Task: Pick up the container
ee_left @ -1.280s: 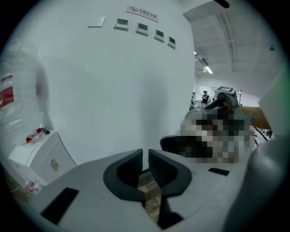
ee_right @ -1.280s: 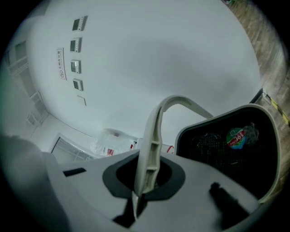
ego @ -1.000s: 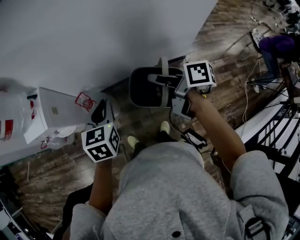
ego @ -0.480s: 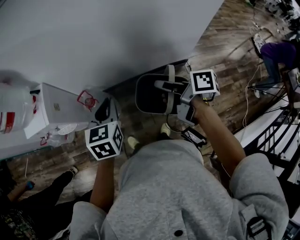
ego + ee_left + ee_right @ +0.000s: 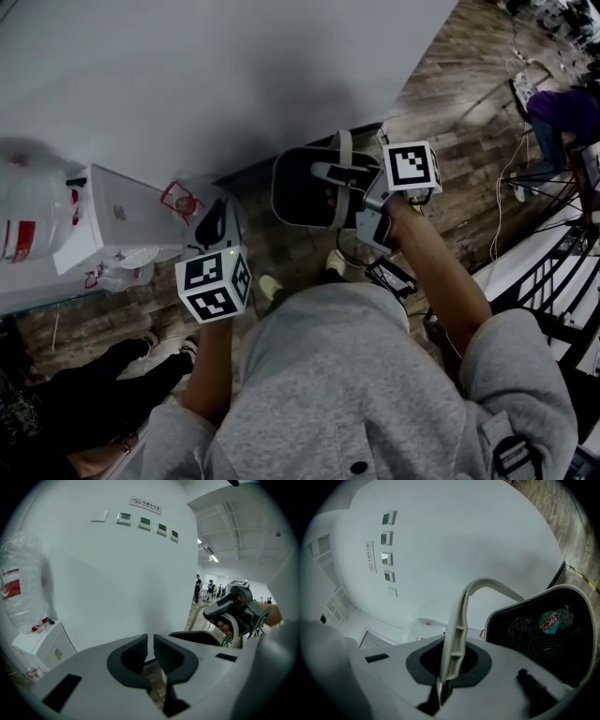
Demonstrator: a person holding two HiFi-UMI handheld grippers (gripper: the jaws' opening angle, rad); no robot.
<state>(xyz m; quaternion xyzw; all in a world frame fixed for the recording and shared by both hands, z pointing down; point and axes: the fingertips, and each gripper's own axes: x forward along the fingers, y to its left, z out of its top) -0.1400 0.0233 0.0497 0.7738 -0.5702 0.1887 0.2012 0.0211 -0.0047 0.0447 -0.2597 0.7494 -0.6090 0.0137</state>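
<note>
Wood floor [image 5: 450, 112] | 1 container [image 5: 302, 192] | right gripper [image 5: 449, 663] clamps handle [image 5: 458, 616] | left gripper [image 5: 151, 654] ajar

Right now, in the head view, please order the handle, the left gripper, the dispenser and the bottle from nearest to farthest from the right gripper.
1. Handle: clamped in the right gripper's jaws.
2. Left gripper: to its left, lower down.
3. Dispenser: farther left, by the wall.
4. Bottle: at the far left edge.
</note>
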